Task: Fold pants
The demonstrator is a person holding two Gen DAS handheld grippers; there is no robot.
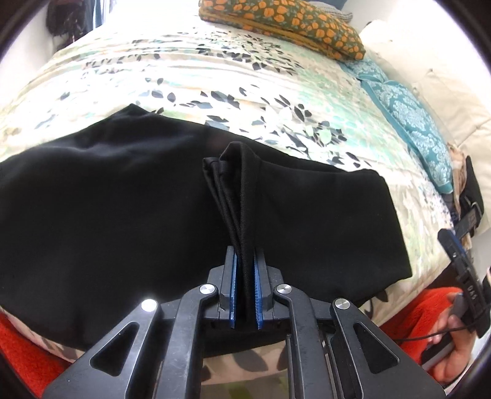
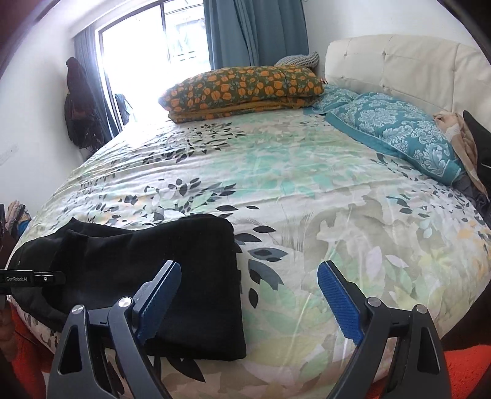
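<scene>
In the left wrist view, we see our left claw [image 1: 244, 276] clamped tight on a bunched fold of the black pants [image 1: 122, 196], its blue pads [image 1: 257, 294] pressing the cloth from both sides. The rest of the pants lies spread across the near edge of the bed [image 1: 214, 76], over the leaf-print cover. A folded orange-flowered blanket [image 1: 282, 24] sits at the far side, and a teal pillow [image 1: 414, 122] lies to the right.

In the right wrist view, our right claw [image 2: 248, 294] stands wide with nothing between its fingers, hanging above the bed just beside the right edge of the folded pants [image 2: 172, 276]. A white headboard [image 2: 399, 61] and blue curtains [image 2: 254, 30] stand beyond.
</scene>
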